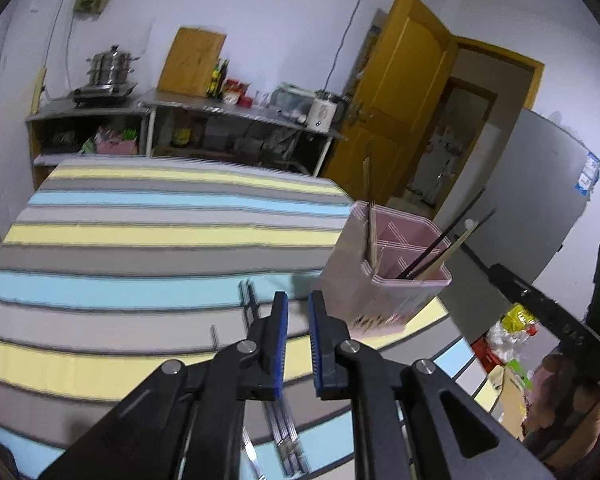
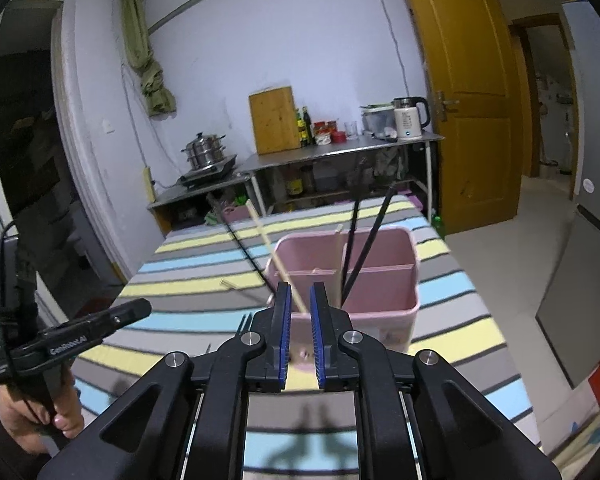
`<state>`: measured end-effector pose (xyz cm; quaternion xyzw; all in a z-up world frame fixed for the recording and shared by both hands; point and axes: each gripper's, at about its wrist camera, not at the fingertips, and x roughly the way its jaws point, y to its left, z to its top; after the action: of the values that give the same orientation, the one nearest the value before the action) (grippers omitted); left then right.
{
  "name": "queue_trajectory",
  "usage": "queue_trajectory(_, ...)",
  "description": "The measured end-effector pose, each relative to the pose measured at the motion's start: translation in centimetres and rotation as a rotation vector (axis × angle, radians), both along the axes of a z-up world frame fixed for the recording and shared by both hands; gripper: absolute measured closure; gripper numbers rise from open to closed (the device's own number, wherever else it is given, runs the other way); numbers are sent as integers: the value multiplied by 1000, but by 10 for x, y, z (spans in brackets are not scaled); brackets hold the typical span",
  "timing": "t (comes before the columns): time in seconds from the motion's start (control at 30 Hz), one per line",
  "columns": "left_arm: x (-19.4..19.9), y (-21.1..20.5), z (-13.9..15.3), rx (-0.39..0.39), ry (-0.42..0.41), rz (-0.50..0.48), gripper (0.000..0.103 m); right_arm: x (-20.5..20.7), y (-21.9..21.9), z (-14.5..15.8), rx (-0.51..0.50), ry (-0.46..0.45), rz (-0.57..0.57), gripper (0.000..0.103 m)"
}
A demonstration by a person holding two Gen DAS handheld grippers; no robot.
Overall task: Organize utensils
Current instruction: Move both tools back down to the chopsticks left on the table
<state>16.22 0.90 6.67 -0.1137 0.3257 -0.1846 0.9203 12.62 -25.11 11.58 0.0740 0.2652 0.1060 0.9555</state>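
Note:
A pink divided utensil holder (image 1: 384, 276) stands on the striped tablecloth (image 1: 140, 240); it holds black chopsticks (image 1: 440, 240), a wooden one and thin skewers (image 1: 370, 216). My left gripper (image 1: 298, 304) is open and empty, just left of the holder, above metal utensils (image 1: 284, 432) lying on the cloth. In the right wrist view the holder (image 2: 380, 292) is straight ahead. My right gripper (image 2: 300, 296) is slightly open with a wooden chopstick (image 2: 276, 260) slanting between its tips into the holder. Black chopsticks (image 2: 364, 248) lean in the back compartment. A fork (image 2: 242, 326) lies left of the fingers.
Metal shelves with a steamer pot (image 2: 204, 152), cutting board (image 2: 274, 120), bottles and a kettle (image 2: 410, 118) stand against the far wall. A yellow door (image 2: 468, 100) is open at the right. The left gripper's body (image 2: 80, 332) shows at the left. The table's right edge lies near the holder.

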Motion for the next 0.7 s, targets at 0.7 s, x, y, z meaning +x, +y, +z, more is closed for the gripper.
queue_trajectory(0.7, 32, 10, -106, 83, 235, 89, 86, 22, 66, -102, -19, 229, 163, 93)
